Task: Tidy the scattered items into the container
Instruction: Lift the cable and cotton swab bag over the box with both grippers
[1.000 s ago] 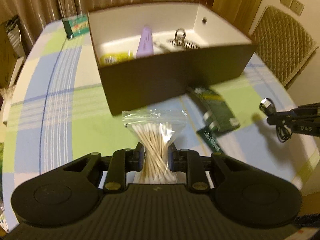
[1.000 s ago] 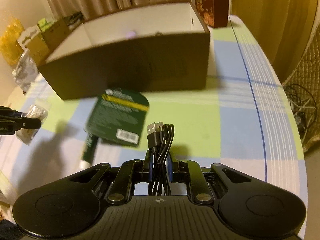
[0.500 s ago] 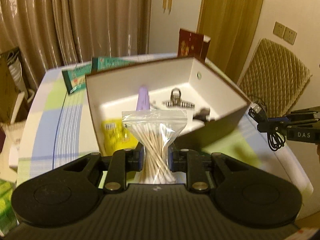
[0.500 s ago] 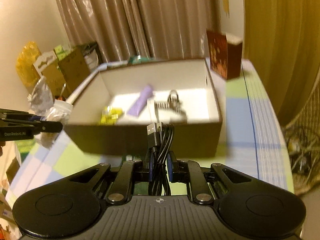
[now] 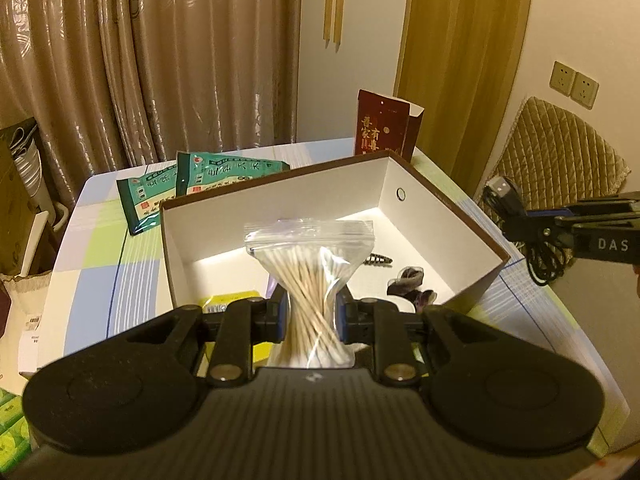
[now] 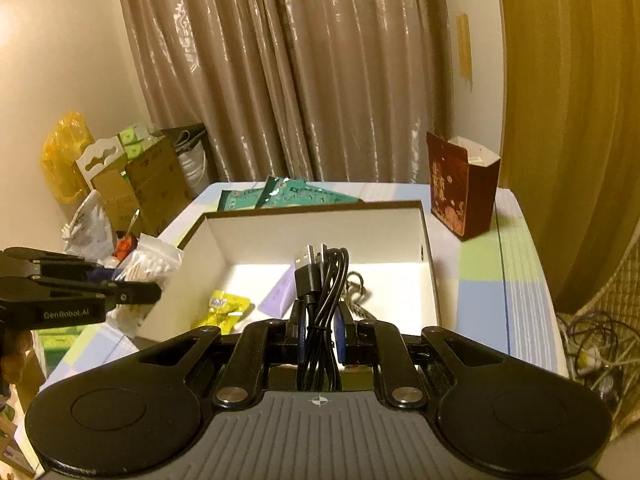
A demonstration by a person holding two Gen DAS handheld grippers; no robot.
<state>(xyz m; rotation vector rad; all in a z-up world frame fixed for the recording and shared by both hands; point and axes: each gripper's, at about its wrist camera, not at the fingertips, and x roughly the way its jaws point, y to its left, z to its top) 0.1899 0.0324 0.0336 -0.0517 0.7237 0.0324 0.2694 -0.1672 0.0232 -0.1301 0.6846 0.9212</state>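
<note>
A checked-cloth table (image 6: 488, 280) carries the open box (image 6: 430, 276), green packets (image 5: 208, 184) and a red carton (image 6: 460, 192).

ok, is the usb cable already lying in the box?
No, the usb cable is pinched in the right tongs, held above the box.

In the left wrist view the bag of cotton swabs (image 5: 310, 280) hides the middle of the box (image 5: 460, 216) floor, and the yellow packet (image 5: 228, 300) shows only partly behind the left tool (image 5: 310, 316). The coiled cable (image 6: 322, 300) covers part of the hair clip (image 6: 356, 292).
</note>
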